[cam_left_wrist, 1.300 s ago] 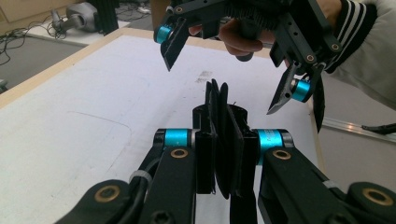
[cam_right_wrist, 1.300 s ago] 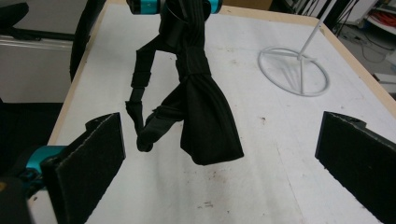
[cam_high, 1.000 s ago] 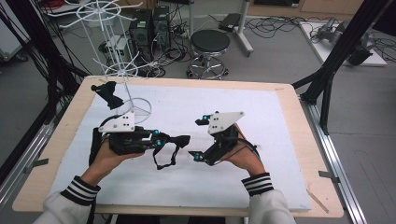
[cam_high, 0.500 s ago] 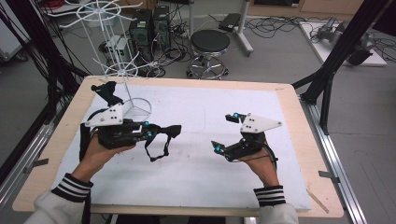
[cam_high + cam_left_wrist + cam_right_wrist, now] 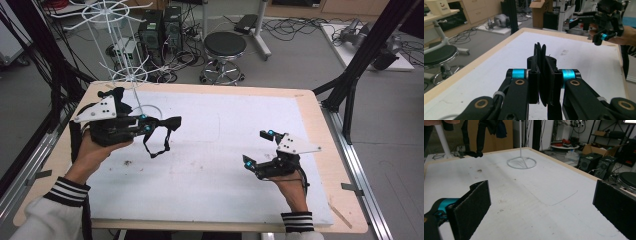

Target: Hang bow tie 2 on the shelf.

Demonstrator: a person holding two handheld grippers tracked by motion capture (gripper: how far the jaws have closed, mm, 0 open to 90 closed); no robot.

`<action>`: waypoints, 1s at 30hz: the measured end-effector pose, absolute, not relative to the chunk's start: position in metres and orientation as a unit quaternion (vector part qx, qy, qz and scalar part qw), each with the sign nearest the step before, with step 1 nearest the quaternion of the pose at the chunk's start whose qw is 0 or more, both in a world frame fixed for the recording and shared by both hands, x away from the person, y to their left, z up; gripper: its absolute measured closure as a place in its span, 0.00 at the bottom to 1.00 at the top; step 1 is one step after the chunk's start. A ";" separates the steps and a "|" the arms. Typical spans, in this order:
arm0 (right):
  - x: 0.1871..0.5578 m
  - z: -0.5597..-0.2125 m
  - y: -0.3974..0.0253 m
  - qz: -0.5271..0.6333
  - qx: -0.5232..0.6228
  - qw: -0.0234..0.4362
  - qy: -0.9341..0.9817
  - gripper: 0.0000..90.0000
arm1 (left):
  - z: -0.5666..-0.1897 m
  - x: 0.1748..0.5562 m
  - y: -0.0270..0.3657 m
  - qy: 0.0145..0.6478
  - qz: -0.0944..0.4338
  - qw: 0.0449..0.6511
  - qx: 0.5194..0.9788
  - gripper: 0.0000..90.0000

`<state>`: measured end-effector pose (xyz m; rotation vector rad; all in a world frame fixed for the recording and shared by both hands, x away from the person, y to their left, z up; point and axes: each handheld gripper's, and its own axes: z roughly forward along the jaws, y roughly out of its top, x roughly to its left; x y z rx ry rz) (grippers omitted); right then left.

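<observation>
White wire rack [image 5: 127,75] stands at table's far left w/ its ring base on the white mat [image 5: 220,150], prob. the hanging spot. Left gripper [image 5: 162,123], just beside it and lifted off the mat, has jaws clamped tight on a black strap [image 5: 159,142]; loops dangle free, so it can go over a rack arm. Right gripper [image 5: 256,148], well apart at the right, jaws spread wide, holds nothing, out of the way.

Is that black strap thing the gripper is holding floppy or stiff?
Probably floppy: the black strap droops in a loose loop below the left gripper instead of sticking straight out. It looks light too, since shut jaws alone hold it up. It would likely swing when carried.
</observation>
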<state>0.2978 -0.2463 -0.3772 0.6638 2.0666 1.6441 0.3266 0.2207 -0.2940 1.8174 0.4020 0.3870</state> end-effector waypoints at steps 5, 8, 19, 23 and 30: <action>0.294 -0.384 -0.256 0.596 0.254 0.214 0.731 0.01 | -0.284 0.330 0.228 0.176 0.181 0.579 0.775 0.91; 0.292 -0.389 -0.261 0.601 0.262 0.220 0.722 0.01 | -0.279 0.333 0.232 0.182 0.189 0.576 0.774 0.91; 0.283 -0.405 -0.275 0.618 0.295 0.260 0.681 0.01 | -0.265 0.345 0.246 0.191 0.211 0.563 0.776 0.91; 0.279 -0.409 -0.279 0.625 0.306 0.278 0.662 0.01 | -0.261 0.350 0.248 0.191 0.216 0.559 0.778 0.91; 0.271 -0.411 -0.282 0.623 0.309 0.302 0.652 0.01 | -0.253 0.360 0.252 0.193 0.226 0.548 0.782 0.91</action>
